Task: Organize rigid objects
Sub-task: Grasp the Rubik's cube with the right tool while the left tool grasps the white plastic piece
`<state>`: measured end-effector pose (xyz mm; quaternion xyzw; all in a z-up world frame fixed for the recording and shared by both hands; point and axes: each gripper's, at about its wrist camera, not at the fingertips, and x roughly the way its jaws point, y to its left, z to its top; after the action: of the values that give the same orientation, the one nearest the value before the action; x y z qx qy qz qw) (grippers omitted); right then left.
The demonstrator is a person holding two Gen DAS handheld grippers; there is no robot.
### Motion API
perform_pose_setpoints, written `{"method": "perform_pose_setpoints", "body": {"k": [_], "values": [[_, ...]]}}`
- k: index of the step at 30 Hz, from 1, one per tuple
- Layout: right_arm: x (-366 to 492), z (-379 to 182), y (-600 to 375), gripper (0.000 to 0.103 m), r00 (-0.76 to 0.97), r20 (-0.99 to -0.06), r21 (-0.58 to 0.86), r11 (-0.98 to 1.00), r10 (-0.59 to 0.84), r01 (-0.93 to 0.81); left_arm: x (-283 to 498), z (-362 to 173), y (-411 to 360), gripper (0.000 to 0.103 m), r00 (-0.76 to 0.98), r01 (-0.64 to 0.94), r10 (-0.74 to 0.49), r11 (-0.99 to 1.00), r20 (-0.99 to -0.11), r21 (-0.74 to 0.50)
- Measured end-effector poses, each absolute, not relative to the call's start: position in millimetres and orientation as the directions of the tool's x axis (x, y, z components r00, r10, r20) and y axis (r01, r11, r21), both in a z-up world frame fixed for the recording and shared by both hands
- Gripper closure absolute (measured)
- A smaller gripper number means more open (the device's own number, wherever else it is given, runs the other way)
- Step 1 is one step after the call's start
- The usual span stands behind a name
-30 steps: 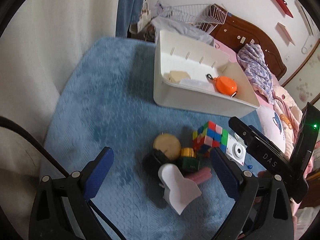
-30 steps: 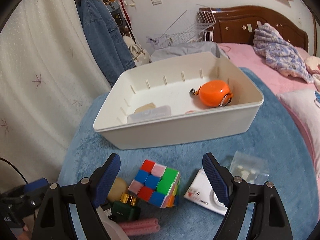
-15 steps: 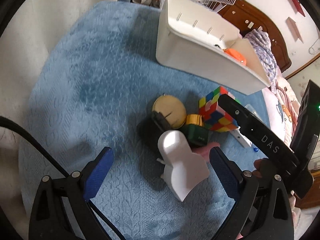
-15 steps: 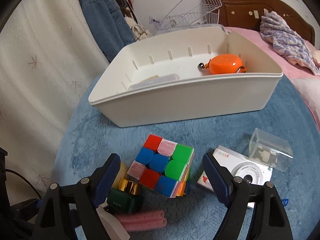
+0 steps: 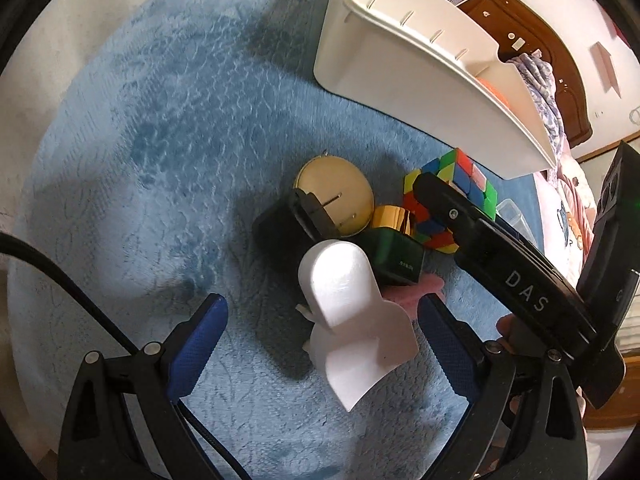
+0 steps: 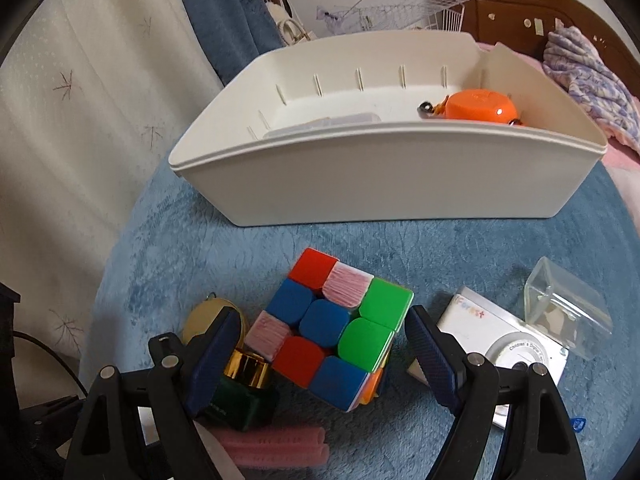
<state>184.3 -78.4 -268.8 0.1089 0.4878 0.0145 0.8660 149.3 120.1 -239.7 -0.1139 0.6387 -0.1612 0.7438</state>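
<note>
Mostly, free room is lying on the left and far-left of the blue mat [image 5: 152,128], where bare pile is running out to its rounded edge. The white bin [image 6: 384,184] is sitting at the far side, its near wall well apart from the clutter.

The right gripper [image 6: 324,360] is hanging wide open, its blue pads flanking the puzzle cube [image 6: 332,332] without clearly touching it; it is gripping nothing. A green bottle with a gold cap [image 6: 244,392] is sitting just left of the cube, a small white camera [image 6: 508,348] just right.

The left gripper [image 5: 320,344] is likewise gaping wide and empty, its pads standing either side of a white plastic piece [image 5: 352,320].
</note>
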Motion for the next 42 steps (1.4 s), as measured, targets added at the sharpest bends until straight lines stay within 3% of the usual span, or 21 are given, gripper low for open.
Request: {"method": "perform_pose_setpoints", "body": {"k": [9,25,32,42], "values": [[194,-277,-81,0.020,0.479,-0.865,0.192,0.981,0.150,0.040,152,-248,116,0.015,0.095,0.038,-0.403,0.915,-0.910,-0.402],[206,-279,-80,0.023,0.412,-0.889,0.188,0.980,0.199,-0.067,152,-252,113,0.046,0.062,-0.067,-0.409,0.909,-0.911,-0.412],[210,-279,-79,0.023,0.389,-0.899,0.180,0.980,0.200,-0.088,145,-254,139,0.066,0.081,-0.161,-0.422,0.888,-0.903,-0.430],[210,-274,-77,0.023,0.392,-0.902,0.160,0.984,0.180,-0.084,129,-247,156,0.070,0.106,-0.219,-0.442,0.863,-0.891,-0.455]]}}
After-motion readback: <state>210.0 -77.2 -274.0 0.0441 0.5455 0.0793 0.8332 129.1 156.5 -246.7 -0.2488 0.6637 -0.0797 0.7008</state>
